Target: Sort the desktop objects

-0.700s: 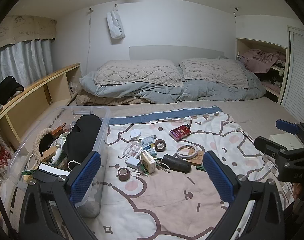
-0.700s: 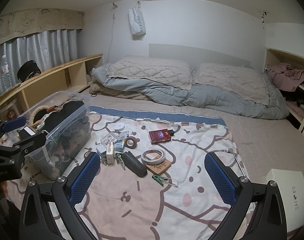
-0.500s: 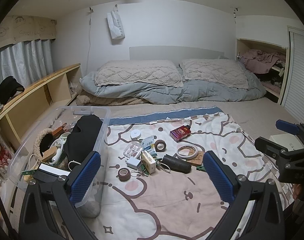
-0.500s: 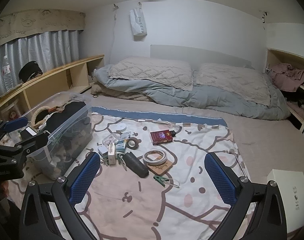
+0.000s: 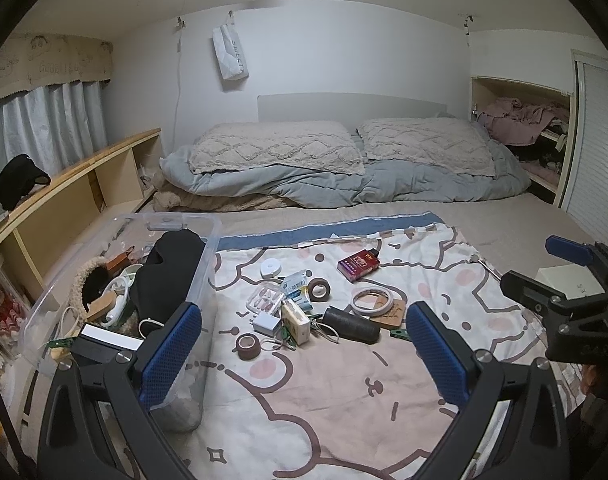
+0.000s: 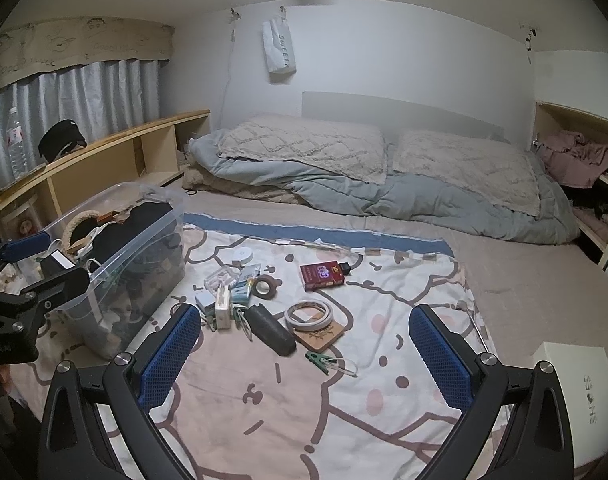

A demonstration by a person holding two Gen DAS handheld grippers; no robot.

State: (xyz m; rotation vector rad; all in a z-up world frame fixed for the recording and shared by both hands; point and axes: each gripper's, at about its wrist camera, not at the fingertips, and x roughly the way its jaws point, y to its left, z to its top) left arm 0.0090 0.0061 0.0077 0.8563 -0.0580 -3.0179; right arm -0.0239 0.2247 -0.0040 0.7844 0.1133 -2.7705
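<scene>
- While both hang above the cartoon-print blanket [image 5: 324, 392], the left gripper [image 5: 304, 354] has its jaws spread wide, holding and touching nothing;
- right gripper [image 6: 306, 354]: jaws equally wide, nothing between them;
- clutter just right of the clear storage bin [image 6: 143, 236]: black cylinder [image 6: 271, 330], white tape roll [image 6: 308, 315], red box [image 6: 322, 275].

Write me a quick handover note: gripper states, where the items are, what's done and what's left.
Left gripper: open, empty, above the blanket.
Right gripper: open, empty.
Clear bin: at the left, already holds a black cloth and other items.
Loose on the blanket: red box, white tape ring, black cylinder, brown tape roll, green clip.
Left: sort all of these.
</scene>
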